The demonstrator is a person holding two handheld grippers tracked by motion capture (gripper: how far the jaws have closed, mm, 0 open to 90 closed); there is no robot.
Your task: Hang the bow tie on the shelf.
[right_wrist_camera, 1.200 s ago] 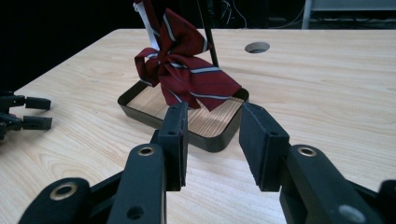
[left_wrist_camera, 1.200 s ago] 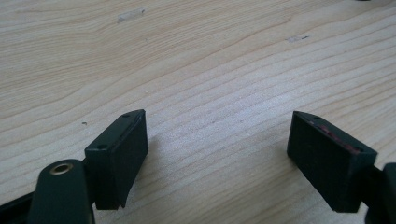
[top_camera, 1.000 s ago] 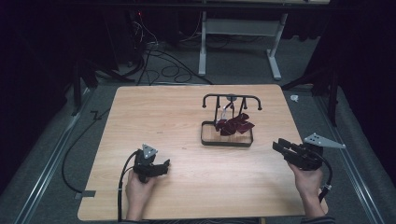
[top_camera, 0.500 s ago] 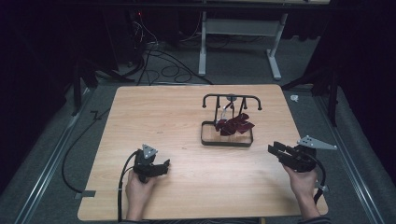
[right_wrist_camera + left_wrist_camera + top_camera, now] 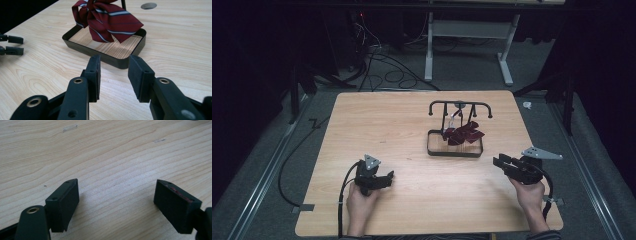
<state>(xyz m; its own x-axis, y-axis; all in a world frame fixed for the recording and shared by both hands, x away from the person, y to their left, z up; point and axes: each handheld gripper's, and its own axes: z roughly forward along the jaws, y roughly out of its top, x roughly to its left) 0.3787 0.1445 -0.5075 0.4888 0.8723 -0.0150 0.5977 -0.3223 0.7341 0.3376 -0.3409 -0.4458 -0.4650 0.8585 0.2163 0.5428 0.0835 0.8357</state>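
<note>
High view: wooden table (image 5: 412, 125) fills the middle of the frame. My left gripper (image 5: 384, 180) sits lower left of centre, low over the bare wood, jaws pointing toward the right of the frame. My right gripper (image 5: 501, 163) is at lower right, jaws pointing left and slightly up-frame toward the tray. Both grippers are well apart from each other.

Left gripper view: my left jaws stand wide apart, nothing between them, only wood grain under them.

Right gripper view: my right jaws are parted with a narrow gap, holding nothing. Just beyond their tips, upper centre of the frame, is the black tray (image 5: 130, 56) with a dark red striped tie (image 5: 110, 20) bunched in it. A round hole (image 5: 148, 5) in the tabletop shows at upper right. My left gripper's jaw tips show at the far left edge.

High view again: the tray (image 5: 455, 151) sits right of centre, the tie (image 5: 463, 134) hanging from a black rack (image 5: 460, 104) that arches above it.
</note>
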